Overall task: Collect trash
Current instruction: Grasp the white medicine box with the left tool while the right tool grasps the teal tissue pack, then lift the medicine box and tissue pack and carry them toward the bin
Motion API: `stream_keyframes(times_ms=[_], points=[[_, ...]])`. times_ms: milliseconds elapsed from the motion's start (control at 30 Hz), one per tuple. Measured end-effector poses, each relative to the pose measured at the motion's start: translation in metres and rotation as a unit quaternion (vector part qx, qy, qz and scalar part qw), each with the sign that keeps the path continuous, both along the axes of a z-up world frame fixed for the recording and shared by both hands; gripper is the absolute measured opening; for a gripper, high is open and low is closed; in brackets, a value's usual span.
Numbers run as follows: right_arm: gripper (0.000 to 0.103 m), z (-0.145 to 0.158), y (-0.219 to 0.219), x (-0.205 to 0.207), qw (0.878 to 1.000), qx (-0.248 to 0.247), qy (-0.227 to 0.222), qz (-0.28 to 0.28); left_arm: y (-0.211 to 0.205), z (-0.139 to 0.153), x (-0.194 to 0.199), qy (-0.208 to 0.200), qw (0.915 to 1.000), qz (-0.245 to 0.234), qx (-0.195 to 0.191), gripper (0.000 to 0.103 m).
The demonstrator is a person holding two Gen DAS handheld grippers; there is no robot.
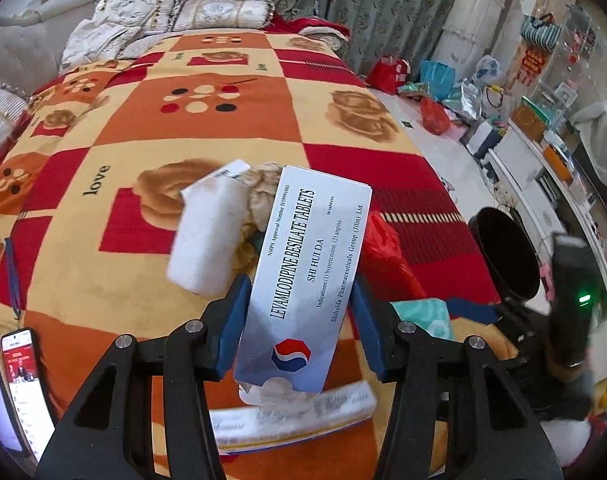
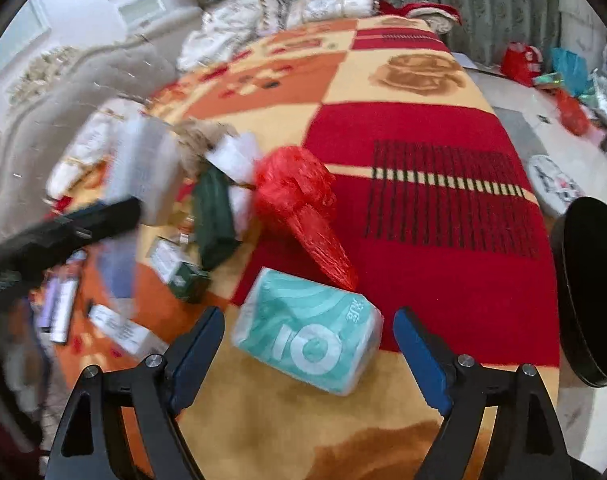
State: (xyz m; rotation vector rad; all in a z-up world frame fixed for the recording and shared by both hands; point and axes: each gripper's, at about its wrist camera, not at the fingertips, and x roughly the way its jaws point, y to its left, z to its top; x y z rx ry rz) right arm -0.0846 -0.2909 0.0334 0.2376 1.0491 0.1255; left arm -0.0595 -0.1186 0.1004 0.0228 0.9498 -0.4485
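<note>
The tablet box (image 1: 303, 264), white and blue with a red-and-blue emblem, stands tilted at centre of the left wrist view, pinched across its width by the blue pads of the left hand-held gripper (image 1: 299, 312). The box is raised clear of the bed blanket (image 1: 223, 128). Behind it, centre frame, lie a white foam block (image 1: 207, 236), crumpled beige paper (image 1: 263, 192) and a red plastic bag (image 1: 387, 256). A flat printed carton (image 1: 295, 416) lies on the blanket directly below the box, lower centre. Two phones (image 1: 19, 384) with lit screens sit at the lower left edge. A black bin (image 1: 507, 256) stands open at right, beside the bed.

In the right wrist view the right hand-held gripper (image 2: 309, 348) is spread wide, its pads either side of a teal tissue pack (image 2: 311, 336) at lower centre and not touching it. The pack rests on the blanket, its upper edge against the tip of the red plastic bag (image 2: 299, 200). Left of the bag lie a dark green packet (image 2: 213, 220) and several small cartons (image 2: 175, 268), blurred. The black body of the left hand-held gripper crosses the left edge. The bin rim (image 2: 591, 300) shows at the right edge.
</note>
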Motion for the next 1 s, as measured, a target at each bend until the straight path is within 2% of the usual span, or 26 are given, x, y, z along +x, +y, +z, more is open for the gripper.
stream_keyframes(times_ms=[133,300,367,500,633,733,1000], points=[[0.087,-0.014,0.007,0.009,1.0,-0.014,0.012,-0.021,0.007,0.001,0.002,0.002,0.9999,0.009,-0.007,0.049],[0.087,-0.016,0.018,0.005,0.998,-0.06,-0.002,0.016,0.003,0.001,0.001,0.004,0.9999,0.004,-0.014,0.049],[0.079,-0.014,0.013,-0.003,0.998,-0.059,-0.013,0.023,-0.001,0.001,-0.001,0.005,0.9998,0.0,-0.018,0.049],[0.078,-0.004,-0.008,-0.018,0.999,-0.046,-0.021,0.018,-0.012,0.003,-0.005,0.005,0.9998,-0.011,-0.019,0.049],[0.078,0.018,-0.032,-0.03,0.998,-0.042,-0.046,0.0,-0.031,0.007,-0.01,0.003,0.9995,-0.023,-0.023,0.048],[0.078,0.033,-0.049,-0.036,0.997,-0.045,-0.059,-0.013,-0.048,0.009,-0.012,-0.001,0.9992,-0.033,-0.021,0.035],[0.078,0.045,-0.094,-0.051,0.996,-0.022,-0.072,-0.051,-0.07,-0.009,-0.012,0.029,0.9985,-0.046,-0.01,0.034]])
